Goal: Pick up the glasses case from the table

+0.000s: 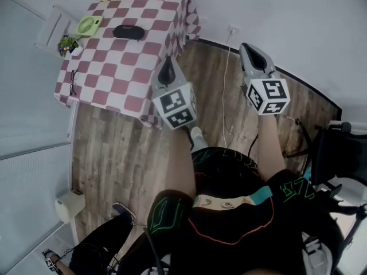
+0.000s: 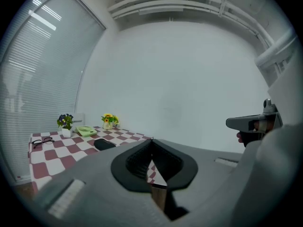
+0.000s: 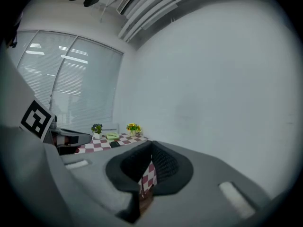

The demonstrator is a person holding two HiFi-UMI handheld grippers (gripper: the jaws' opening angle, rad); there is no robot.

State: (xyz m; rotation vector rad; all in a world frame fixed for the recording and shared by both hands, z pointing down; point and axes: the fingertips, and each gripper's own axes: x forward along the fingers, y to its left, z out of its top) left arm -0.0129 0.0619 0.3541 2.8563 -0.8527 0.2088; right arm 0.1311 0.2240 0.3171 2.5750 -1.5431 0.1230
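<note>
Wall (image 2: 180, 79): plain white, ahead of me.
Floor (image 1: 114, 148): wood planks under me.
Window (image 2: 42, 60): closed blinds, on my left.
Tabletop (image 1: 123, 67): red-and-white checked cloth.
Light: bright strips, perhaps reflections, on the blinds.

No word or number is legible anywhere in my view. My left gripper (image 1: 167, 62) and right gripper (image 1: 250, 49) carry only black-and-white square markers. A pale mark on the glasses case (image 1: 128, 32) is too small to read.

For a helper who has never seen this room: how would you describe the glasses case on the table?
Look at the table with the red-and-white checked cloth. The glasses case lies on it beside the pale green fan. It alone is solid black and oblong.
</note>
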